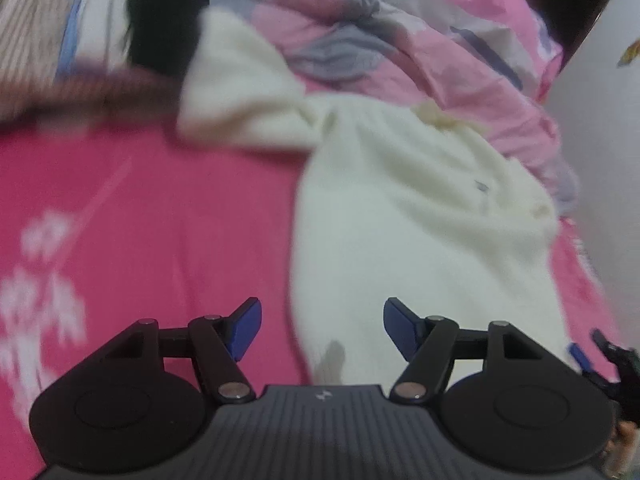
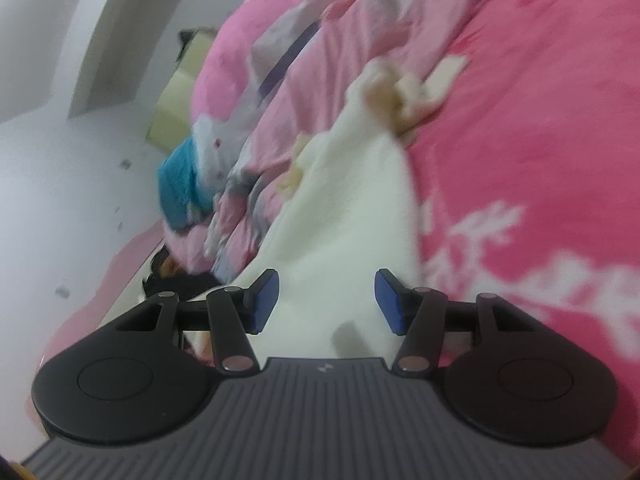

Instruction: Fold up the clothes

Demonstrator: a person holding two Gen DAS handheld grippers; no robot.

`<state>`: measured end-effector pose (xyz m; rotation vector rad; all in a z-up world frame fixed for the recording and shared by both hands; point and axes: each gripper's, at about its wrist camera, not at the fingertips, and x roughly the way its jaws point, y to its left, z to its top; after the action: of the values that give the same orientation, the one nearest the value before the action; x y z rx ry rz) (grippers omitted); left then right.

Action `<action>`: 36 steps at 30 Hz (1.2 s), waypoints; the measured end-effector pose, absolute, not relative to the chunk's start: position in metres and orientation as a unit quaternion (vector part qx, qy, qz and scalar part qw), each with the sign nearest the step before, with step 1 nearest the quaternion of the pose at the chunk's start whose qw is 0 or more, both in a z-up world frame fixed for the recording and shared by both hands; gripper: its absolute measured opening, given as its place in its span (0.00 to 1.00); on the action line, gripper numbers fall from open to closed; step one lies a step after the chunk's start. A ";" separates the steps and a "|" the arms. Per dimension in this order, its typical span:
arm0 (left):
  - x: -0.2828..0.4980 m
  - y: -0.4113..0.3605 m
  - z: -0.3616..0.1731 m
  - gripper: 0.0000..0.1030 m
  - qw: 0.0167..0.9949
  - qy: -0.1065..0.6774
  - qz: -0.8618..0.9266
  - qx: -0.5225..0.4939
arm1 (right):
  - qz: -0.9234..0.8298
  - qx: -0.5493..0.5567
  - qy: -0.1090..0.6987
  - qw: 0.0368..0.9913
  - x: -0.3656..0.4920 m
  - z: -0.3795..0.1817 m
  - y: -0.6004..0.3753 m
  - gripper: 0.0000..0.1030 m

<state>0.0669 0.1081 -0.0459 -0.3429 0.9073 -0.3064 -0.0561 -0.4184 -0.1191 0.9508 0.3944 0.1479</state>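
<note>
Between the blue-padded fingertips (image 1: 246, 330) of the black left gripper (image 1: 322, 330), a cream-white fleecy garment (image 1: 420, 220) is seen, plain but for a small blue mark. To the left of the fingers a hot-pink bedsheet (image 1: 160, 220) printed with white blossoms is shown. Beyond the fingers a quilt (image 1: 400, 52) in pale pink, grey and white patches is seen. The right gripper (image 2: 326, 300) is likewise black with blue pads, and a teal cloth (image 2: 180, 188) is visible far left of them.

One cream garment (image 1: 420, 240), one pink quilt (image 1: 460, 52), one bedsheet (image 1: 160, 220), two tools (image 1: 322, 326).
</note>
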 end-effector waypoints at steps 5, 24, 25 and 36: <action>0.044 0.105 -0.076 0.51 0.865 0.445 -0.165 -0.162 | 0.007 0.432 0.247 0.868 -0.083 -0.109 -0.423 0.48; -0.023 0.075 -0.034 0.08 0.894 0.377 -0.204 -0.130 | 0.043 0.272 0.261 0.925 -0.115 -0.042 -0.362 0.06; -0.034 0.078 -0.030 0.08 0.891 0.379 -0.212 -0.130 | 0.045 0.272 0.256 0.927 -0.123 -0.034 -0.364 0.06; -0.059 0.079 -0.081 0.07 0.852 0.453 -0.225 -0.136 | -0.036 0.279 0.316 0.906 -0.162 -0.067 -0.379 0.10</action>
<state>-0.0586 0.0792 -0.0812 -0.2868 0.9533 -0.4732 -0.1622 -0.3788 -0.0669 0.5753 0.6526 -0.0739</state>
